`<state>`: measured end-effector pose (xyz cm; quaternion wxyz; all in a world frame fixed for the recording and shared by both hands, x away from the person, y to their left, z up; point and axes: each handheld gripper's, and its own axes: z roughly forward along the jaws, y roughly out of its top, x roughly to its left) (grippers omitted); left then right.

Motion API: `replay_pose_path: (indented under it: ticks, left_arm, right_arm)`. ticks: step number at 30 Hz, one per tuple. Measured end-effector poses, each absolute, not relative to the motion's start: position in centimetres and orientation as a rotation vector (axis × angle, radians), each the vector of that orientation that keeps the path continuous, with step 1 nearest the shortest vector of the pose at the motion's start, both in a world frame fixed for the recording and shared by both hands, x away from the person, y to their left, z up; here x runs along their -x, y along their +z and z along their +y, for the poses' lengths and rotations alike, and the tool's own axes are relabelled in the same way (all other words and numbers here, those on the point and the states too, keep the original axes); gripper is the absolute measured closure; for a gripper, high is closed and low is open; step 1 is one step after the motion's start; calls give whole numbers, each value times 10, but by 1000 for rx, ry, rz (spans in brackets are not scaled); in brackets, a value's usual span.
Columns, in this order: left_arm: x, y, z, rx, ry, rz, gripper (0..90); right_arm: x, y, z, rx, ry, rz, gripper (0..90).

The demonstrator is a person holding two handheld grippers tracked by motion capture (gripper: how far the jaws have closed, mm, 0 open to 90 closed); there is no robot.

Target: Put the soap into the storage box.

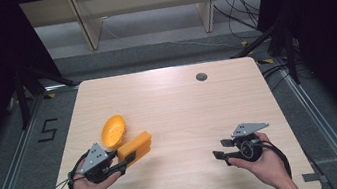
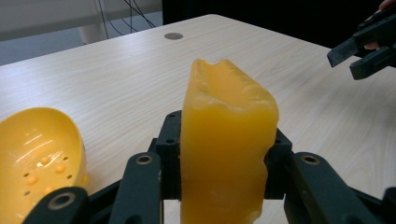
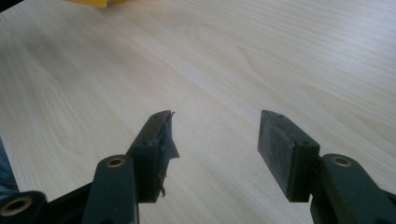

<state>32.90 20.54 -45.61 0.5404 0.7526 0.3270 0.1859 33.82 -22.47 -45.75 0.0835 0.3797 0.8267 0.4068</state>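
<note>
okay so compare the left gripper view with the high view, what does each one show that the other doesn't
Left gripper view alone: the orange block's ragged, dented top edge and the raised dots inside the yellow bowl.

High view alone: both of the person's hands, the grey plates on top of the grippers, the table's full outline, the floor and cables beyond it.

Both: the left gripper shut on the block, the bowl beside it, the right gripper with jaws apart and nothing between them, and the round grommet.

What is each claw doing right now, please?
Left claw: closed on the orange block.
Right claw: open, holding nothing, above the table.
</note>
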Motion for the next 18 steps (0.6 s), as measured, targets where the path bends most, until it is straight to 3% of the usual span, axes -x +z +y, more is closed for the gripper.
replay_pose_path:
  ticks: [18]
  left_arm:
    - [-334, -455, 214, -1753, 500, 860, 602]
  right_arm:
    - [-337, -461, -222, -1142, 1187, 2515, 439]
